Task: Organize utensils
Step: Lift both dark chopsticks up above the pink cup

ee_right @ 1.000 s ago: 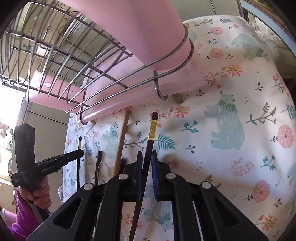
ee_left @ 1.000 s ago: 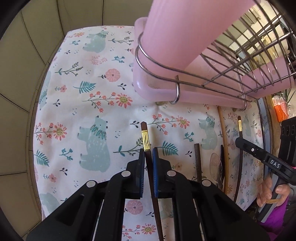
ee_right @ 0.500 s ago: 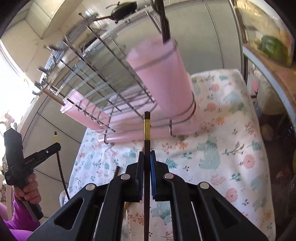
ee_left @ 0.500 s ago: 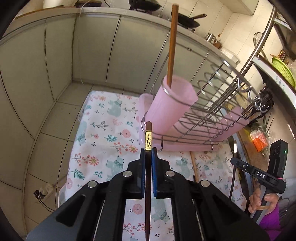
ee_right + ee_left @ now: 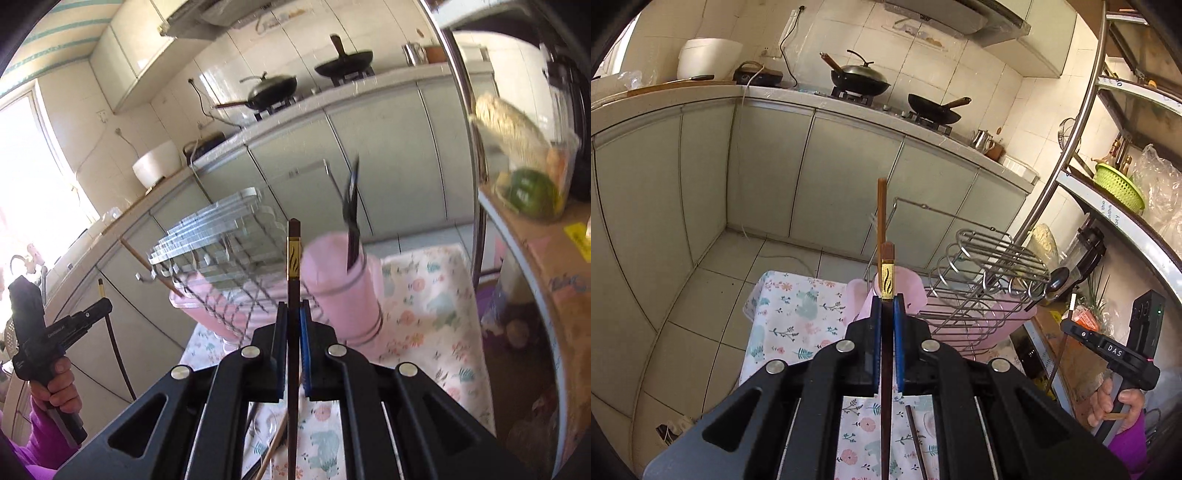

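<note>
Beyond the jaws, the wire rack (image 5: 218, 236) smears with blur. Below them, each chopstick (image 5: 885, 424) (lower end) leaves frame.

The left hand-held gripper (image 5: 885, 325) was raised and level, its blue-padded jaws pinched tight on a dark chopstick (image 5: 887, 280) standing upright. The right hand-held gripper (image 5: 293, 325) matched it, clamped on a second chopstick (image 5: 294, 258). Bare hands (image 5: 55, 384) gripped both pistol handles.

Pale green cabinets (image 5: 768, 173) run under a counter (image 5: 798, 96), white tiled wall (image 5: 964, 70) behind, tiled floor (image 5: 713, 291) below.
</note>
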### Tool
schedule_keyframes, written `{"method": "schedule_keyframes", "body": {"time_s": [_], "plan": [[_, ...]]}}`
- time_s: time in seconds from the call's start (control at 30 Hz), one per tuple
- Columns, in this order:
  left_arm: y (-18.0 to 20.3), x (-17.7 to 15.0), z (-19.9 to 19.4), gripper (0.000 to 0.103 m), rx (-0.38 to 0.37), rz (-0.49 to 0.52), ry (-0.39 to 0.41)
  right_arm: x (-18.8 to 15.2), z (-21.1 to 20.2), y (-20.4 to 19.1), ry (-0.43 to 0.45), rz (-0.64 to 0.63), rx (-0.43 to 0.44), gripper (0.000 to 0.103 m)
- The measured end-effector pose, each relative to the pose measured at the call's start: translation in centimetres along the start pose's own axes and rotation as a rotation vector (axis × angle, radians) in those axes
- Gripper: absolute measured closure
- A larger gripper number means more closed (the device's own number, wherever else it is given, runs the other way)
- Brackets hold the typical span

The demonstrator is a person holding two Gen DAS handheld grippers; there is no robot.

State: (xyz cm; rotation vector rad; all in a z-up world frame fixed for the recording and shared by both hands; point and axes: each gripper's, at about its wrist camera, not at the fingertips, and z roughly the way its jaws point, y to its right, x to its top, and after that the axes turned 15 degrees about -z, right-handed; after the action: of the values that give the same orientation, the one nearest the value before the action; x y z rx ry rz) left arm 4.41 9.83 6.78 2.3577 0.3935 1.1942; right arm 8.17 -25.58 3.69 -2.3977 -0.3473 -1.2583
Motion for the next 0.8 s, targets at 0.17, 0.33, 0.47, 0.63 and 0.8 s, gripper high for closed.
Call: {"method": "schedule_keyframes", "body": {"time_s": [0.17,0.33,0.47,0.63,0.8], "plan": [[1.9,1.8,-1.3,0.098,-0.041,0.022,0.057,3.9,-2.4,0.1,0.107,-0.031,-0.011,0.097],[4.2,3.6,-2.4,0.098,-0.076,0.061,0.124,7.4,-4.1,-0.1,0.226,-0.057,-0.037,0.097],[5.9,5.2,-3.3,0.098,-0.115,0.068,0.193,9.6,-5.3,-0.8,0.337,-0.102,-0.08,0.097],[7.6,6.6,-3.5,0.098,-0.142,0.073,0.278,11.6,-5.3,-1.3,0.432,-0.154,-0.171,0.097],[8.9,7.2,-2.9,0.098,-0.144,0.083,0.357,12.4,-4.1,-1.2,0.464,-0.167,-0.228,0.097]]}}
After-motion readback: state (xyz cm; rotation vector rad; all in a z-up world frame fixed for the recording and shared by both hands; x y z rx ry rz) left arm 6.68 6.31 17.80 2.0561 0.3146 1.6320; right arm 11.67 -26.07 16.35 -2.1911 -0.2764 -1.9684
